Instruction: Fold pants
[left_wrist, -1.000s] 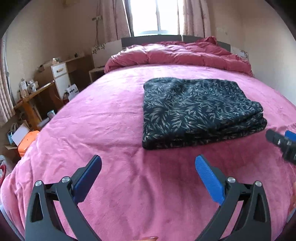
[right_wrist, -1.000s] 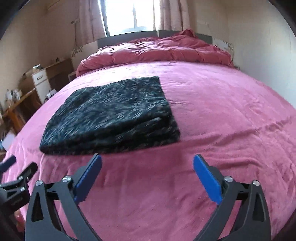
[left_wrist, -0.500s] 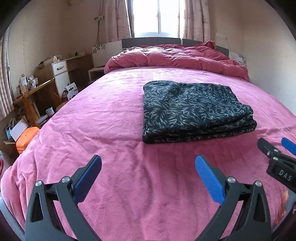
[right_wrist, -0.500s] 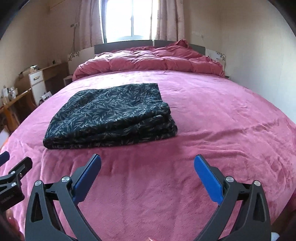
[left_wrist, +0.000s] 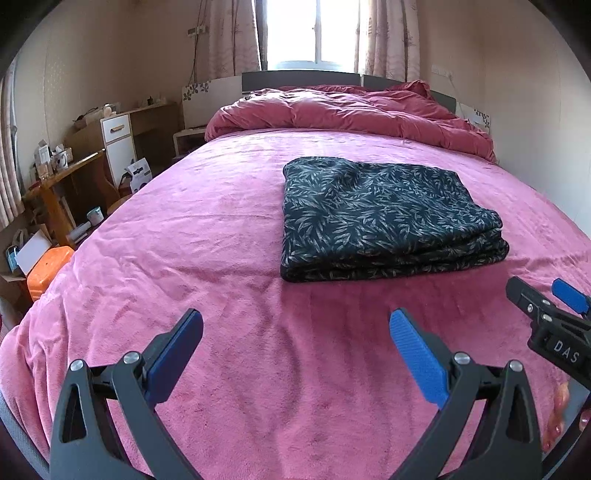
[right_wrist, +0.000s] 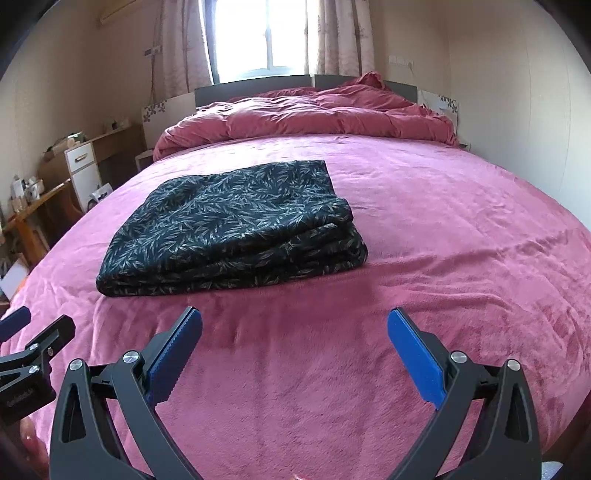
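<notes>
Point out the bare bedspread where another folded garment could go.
Free: the pink bedspread right of the folded pants up to the bunched duvet; the strip between the pants and the open right gripper; the stretch left of the pants. Crowded: the desk beside the bed.

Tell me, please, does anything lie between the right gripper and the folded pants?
Nothing visible does: only bare pink blanket lies between the open right gripper and the pants.
</notes>
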